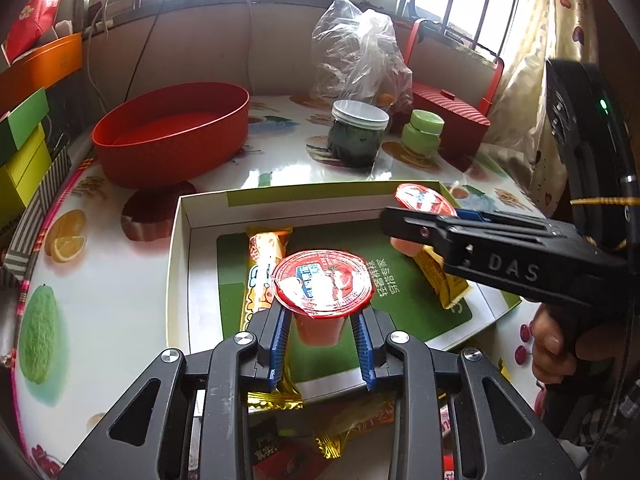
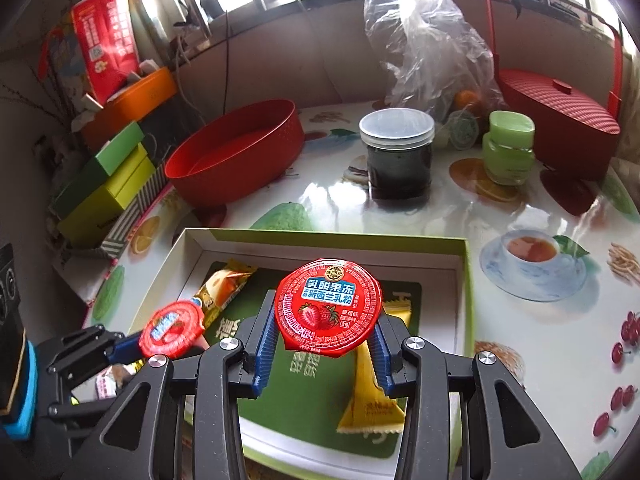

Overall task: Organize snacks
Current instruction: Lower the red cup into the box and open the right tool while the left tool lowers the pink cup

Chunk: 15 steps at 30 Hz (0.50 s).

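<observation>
Left wrist view: the left gripper (image 1: pixel 322 344) is clamped on a small pink jelly cup with a red foil strawberry lid (image 1: pixel 322 282), its blue ribbed pads (image 1: pixel 281 334) pressing the tapered body just under the lid rim, jaws only narrowly apart. The cup hangs over the shallow white cardboard box with a green printed floor (image 1: pixel 180 264), above a long orange-and-yellow snack bar in a foil wrapper (image 1: pixel 260 268) that lies along the box's left side. The likely fault here is slippage — the cup narrows downward, so a light pinch may let it drop or tip onto the bar instead of standing on the bare green floor. The right gripper (image 1: pixel 416 220) enters from the right with a second red-lidded cup (image 1: pixel 424 199) over the box's far right corner; the two tools are near enough that a careless lowering could knock them together. Right wrist view: the right gripper (image 2: pixel 322 354) is likewise closed on its own red-lidded strawberry jelly cup (image 2: pixel 327 308), pads at either side beneath the lid, above a yellow triangular wrapped snack (image 2: pixel 370 396) on the box floor (image 2: pixel 320 400). Setting the cup on that wrapper would leave it tilted — it needs bare floor. The left gripper (image 2: pixel 124 346) and its cup (image 2: pixel 173 328) appear at lower left.
</observation>
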Tool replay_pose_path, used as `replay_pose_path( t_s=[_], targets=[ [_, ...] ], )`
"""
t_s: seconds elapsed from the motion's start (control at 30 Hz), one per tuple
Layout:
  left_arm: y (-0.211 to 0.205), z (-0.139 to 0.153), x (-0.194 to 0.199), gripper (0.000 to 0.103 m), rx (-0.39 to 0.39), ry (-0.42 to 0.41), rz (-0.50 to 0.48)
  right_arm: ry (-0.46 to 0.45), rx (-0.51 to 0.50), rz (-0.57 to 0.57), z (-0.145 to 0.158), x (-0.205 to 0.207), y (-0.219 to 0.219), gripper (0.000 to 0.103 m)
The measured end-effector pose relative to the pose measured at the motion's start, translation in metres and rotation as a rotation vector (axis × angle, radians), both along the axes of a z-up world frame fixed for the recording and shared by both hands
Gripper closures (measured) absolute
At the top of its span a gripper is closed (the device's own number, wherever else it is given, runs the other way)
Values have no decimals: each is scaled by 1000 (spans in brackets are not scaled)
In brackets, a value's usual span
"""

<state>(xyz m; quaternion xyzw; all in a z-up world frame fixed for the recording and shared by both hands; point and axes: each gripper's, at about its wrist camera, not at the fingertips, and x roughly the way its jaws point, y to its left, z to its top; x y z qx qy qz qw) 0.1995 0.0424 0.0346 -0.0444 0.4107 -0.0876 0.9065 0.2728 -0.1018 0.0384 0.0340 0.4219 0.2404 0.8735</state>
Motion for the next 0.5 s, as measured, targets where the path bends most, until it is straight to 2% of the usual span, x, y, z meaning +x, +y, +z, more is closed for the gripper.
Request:
replay_pose_path(
  t_s=[0.5],
  targets=[
    [-1, -12, 5, 72, -10, 24, 0, 39, -33, 22, -12, 15, 17, 64]
  ],
)
